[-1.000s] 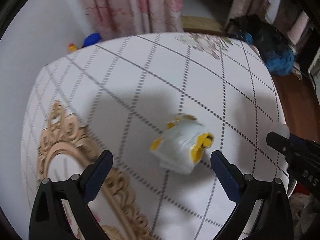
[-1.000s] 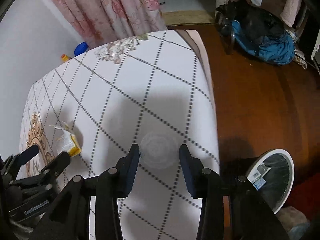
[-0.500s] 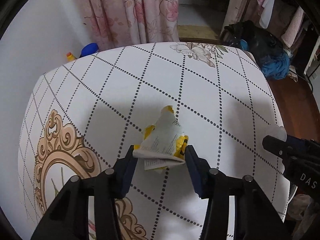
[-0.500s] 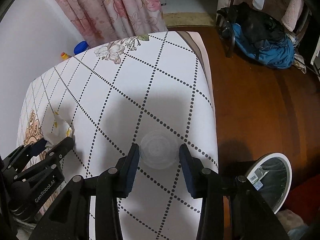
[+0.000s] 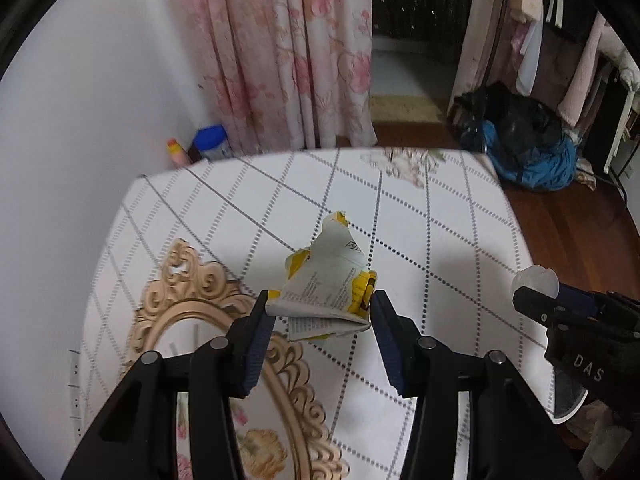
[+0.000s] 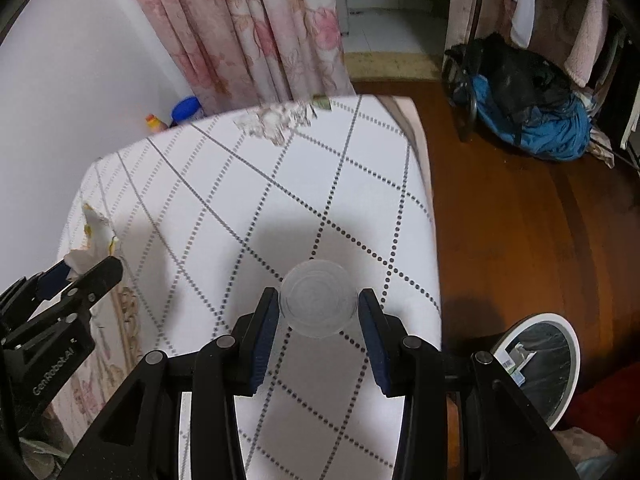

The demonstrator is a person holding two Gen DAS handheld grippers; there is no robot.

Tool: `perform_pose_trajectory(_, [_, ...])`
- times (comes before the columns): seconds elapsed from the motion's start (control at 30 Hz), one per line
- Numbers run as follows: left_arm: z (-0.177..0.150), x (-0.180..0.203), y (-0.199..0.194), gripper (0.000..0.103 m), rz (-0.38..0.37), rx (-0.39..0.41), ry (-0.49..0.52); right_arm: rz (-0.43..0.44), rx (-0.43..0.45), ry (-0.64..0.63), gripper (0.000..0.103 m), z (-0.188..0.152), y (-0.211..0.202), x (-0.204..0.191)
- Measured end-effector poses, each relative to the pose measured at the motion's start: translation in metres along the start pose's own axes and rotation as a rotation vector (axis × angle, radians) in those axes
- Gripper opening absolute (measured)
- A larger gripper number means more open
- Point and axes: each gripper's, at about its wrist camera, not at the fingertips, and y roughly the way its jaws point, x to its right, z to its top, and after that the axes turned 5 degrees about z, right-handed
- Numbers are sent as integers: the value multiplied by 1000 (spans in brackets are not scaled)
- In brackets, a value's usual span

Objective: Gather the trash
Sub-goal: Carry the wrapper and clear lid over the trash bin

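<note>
A crumpled white and yellow wrapper (image 5: pixel 326 284) is pinched between the pads of my left gripper (image 5: pixel 322 314), lifted clear of the table. The same wrapper (image 6: pixel 90 240) shows at the left of the right wrist view, in the left gripper (image 6: pixel 86 270). My right gripper (image 6: pixel 318 314) is shut on a clear plastic cup (image 6: pixel 318 304), held above the white tablecloth (image 6: pixel 240 184) near its right edge. That cup (image 5: pixel 535 282) also appears at the right of the left wrist view, in the right gripper (image 5: pixel 538 298).
A white-rimmed bin with a black liner (image 6: pixel 544 364) stands on the wooden floor (image 6: pixel 520 220) right of the table. A gold ornate frame pattern (image 5: pixel 192 320) marks the cloth. Pink floral curtains (image 5: pixel 288 52), a blue-lidded jar (image 5: pixel 210 142) and a blue and black bag (image 6: pixel 532 120) lie beyond.
The left jaws shut on the wrapper and lifted it off the cloth. The right gripper rose with the clear cup still held.
</note>
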Motion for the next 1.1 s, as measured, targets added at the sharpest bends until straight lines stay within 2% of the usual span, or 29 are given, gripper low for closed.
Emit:
perform_pose_trajectory(0.2, [4, 8, -62, 45, -16, 92, -3, 36, 107, 30, 43, -12, -63, 6])
perform_pose_trajectory(0.33, [5, 28, -105, 45, -63, 147, 7, 47, 175, 49, 43, -25, -114, 24])
perform_pose_trajectory(0.47, [3, 67, -146, 45, -139, 193, 43, 33, 236, 97, 43, -42, -164, 58])
perform_pose_trajectory(0.6, [-3, 116, -167, 45, -221, 202, 97, -17, 273, 166, 43, -68, -210, 115])
perform_pose_trajectory(0.77, [-15, 190, -157, 45, -307, 140, 178, -90, 239, 272, 43, -104, -219, 191])
perform_pose_trajectory(0.97, [-34, 283, -96, 45, -396, -67, 283, -123, 142, 407, 43, -140, -189, 274])
perform_pose_trajectory(1.1, [-43, 330, -63, 47, -430, -170, 349, -122, 58, 487, 43, -159, -155, 325])
